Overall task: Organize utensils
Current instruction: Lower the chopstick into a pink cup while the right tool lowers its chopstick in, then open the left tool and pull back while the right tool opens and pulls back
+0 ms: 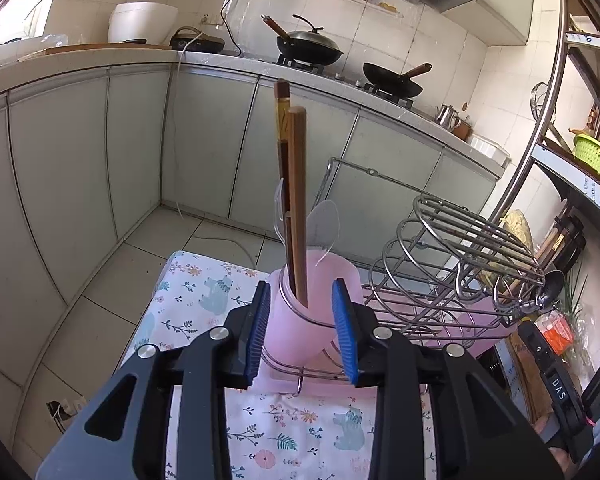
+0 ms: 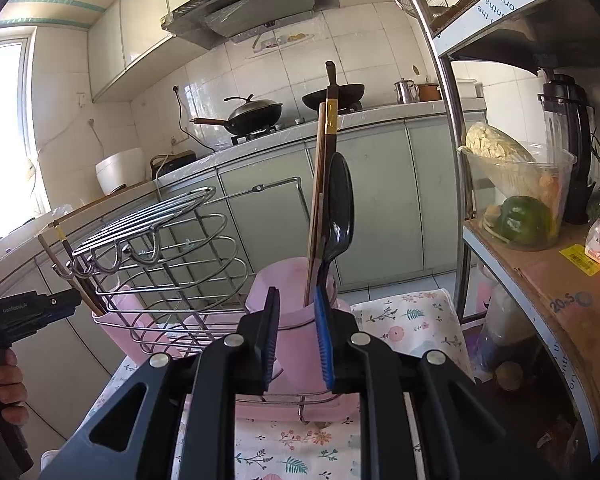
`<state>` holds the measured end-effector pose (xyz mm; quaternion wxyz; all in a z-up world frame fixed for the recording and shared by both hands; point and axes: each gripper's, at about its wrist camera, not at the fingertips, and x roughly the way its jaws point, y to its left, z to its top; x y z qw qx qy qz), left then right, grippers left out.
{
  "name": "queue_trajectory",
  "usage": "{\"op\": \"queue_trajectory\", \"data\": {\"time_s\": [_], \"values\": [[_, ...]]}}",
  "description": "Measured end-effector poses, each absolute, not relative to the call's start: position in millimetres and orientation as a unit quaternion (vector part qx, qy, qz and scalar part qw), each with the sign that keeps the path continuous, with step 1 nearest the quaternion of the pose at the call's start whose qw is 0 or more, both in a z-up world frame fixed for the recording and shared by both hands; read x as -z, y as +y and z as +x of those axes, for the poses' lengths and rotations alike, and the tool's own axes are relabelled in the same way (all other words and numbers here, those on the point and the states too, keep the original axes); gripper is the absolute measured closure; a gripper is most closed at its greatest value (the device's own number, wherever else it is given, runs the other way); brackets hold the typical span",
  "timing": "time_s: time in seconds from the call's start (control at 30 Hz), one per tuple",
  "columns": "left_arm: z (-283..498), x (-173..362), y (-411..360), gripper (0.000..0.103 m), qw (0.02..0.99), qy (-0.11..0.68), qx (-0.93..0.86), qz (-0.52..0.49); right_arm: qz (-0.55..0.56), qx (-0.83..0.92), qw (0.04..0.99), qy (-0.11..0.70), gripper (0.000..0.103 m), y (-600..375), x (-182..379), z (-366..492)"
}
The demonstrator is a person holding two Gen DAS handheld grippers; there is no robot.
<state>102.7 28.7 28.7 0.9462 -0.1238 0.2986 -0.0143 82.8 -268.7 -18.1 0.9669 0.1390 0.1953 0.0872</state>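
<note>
A wire utensil rack [image 1: 440, 264] stands on a floral cloth and holds pink cups. In the left wrist view, my left gripper [image 1: 304, 320] is open around a pink cup [image 1: 300, 320] holding brown chopsticks [image 1: 294, 200] and clear plastic spoons [image 1: 324, 220]. In the right wrist view, my right gripper [image 2: 298, 332] is open in front of another pink cup [image 2: 292, 312]. That cup holds chopsticks [image 2: 324, 168] and a black spoon [image 2: 340, 208]. The spoon's handle lies against the right blue pad [image 2: 324, 340]. The left gripper body [image 2: 20, 312] shows at the far left.
The floral cloth [image 1: 204, 292] covers a small table with a tiled floor beyond its left edge. A metal shelf unit [image 2: 540, 264] stands right of the rack with vegetables in a clear bowl [image 2: 520, 200]. Kitchen counter with woks [image 1: 308, 44] lies behind.
</note>
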Motion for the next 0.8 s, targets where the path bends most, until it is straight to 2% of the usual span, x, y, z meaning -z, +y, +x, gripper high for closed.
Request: {"op": "queue_trajectory", "data": {"time_s": [0.27, 0.43, 0.5, 0.8], "values": [[96, -22, 21, 0.071, 0.946, 0.305, 0.024, -0.11, 0.143, -0.086, 0.964, 0.208, 0.084, -270, 21, 76], [92, -19, 16, 0.07, 0.945, 0.308, 0.029, -0.106, 0.142, -0.086, 0.964, 0.209, 0.076, -268, 22, 71], [92, -16, 14, 0.07, 0.943, 0.314, 0.032, -0.106, 0.142, -0.087, 0.963, 0.213, 0.069, -265, 24, 69], [85, -9, 2, 0.07, 0.94, 0.325, 0.041, -0.095, 0.129, -0.101, 0.961, 0.223, 0.069, -254, 24, 62]]}}
